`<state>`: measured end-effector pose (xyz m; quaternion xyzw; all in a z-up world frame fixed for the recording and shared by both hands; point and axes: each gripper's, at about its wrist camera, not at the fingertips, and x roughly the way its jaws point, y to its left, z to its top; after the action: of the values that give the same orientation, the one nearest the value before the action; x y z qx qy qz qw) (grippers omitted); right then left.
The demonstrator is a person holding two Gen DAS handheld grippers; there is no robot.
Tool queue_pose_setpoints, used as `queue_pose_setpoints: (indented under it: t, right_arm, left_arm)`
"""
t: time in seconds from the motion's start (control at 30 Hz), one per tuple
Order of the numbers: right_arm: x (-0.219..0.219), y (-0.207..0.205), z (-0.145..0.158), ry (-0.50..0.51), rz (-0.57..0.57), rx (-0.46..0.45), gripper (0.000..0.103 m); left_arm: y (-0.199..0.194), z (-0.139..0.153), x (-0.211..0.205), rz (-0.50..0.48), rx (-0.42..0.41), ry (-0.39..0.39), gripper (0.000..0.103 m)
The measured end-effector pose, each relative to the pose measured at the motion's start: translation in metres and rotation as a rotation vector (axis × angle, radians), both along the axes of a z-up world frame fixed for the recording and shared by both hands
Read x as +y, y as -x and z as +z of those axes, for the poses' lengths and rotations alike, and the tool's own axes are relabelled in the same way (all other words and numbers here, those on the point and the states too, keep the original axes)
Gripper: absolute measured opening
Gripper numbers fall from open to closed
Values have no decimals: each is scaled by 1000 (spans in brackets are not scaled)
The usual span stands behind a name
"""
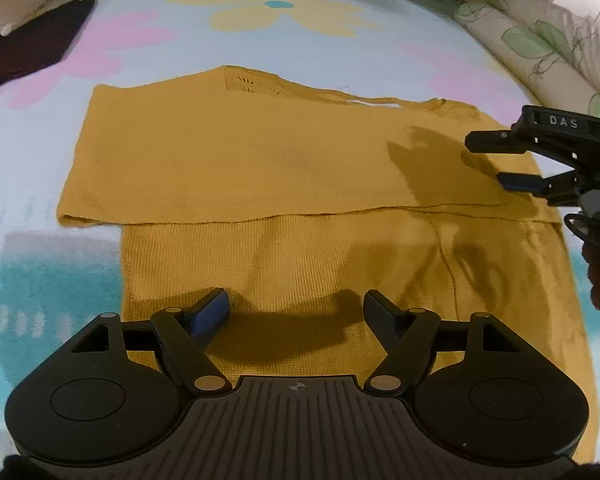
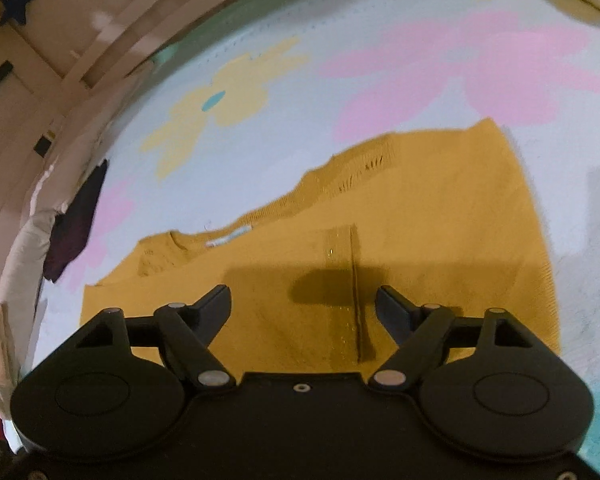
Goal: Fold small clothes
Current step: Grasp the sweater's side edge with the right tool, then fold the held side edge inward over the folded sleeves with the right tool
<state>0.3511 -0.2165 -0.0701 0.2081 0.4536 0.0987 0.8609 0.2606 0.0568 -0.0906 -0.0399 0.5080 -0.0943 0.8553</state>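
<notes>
Mustard-yellow knit sweater (image 1: 260,168) lies flat on a bed cover (image 1: 40,184) printed with big pink and yellow flowers on pale blue. One part of the sweater is folded across, its straight edge running side to side over the lower layer; a ribbed neckline with a white label (image 2: 228,238) sits at the far edge. Left claw (image 1: 296,308) hangs just above the near part of the sweater, fingers spread apart, nothing between them, blue pad visible on the inner face of the left finger (image 1: 208,314); its shadow falls on the knit right below. Right claw (image 2: 304,304) is also released, fingers apart over the cloth with only a seam line (image 2: 356,300) running between them, no fabric pinched. From the left wrist view the right claw (image 1: 504,160) comes in from the right edge above the folded layer, turned on its side, one finger over the other, a gap between them. A dark garment (image 1: 32,48) lies at the far left of the bed cover, well apart from the sweater. Leaf-print cloth (image 1: 540,44) sits at the far right. The right wrist view is somewhat blurred.
</notes>
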Motion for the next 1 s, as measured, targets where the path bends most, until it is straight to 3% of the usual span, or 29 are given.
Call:
queue_pose_setpoints:
  t: [0.07, 0.13, 0.23, 0.27, 0.47, 0.63, 0.8, 1.0]
  right_arm:
    - [0, 2, 0, 1, 11, -20, 77]
    - [0, 0, 0, 1, 15, -22, 62]
    - [1, 0, -1, 18, 34, -14, 31]
    - [1, 0, -1, 20, 47, -12, 17]
    - [6, 9, 24, 98, 62, -101, 12]
    - [-18, 20, 60, 144, -11, -196, 11]
    - [-52, 16, 54, 167, -104, -143, 11]
    - [-52, 7, 24, 224, -94, -32, 12]
  left_arm:
    - [-1, 0, -5, -3, 1, -29, 73]
    - [-1, -1, -7, -6, 3, -46, 73]
    - [-1, -1, -7, 1, 6, -49, 73]
    - [-2, -1, -7, 1, 6, -51, 73]
    - [0, -3, -13, 3, -9, -77, 73]
    - [1, -4, -15, 12, -16, -88, 73]
    - [8, -1, -16, 19, -18, -90, 73]
    - [9, 0, -15, 18, -23, -91, 73]
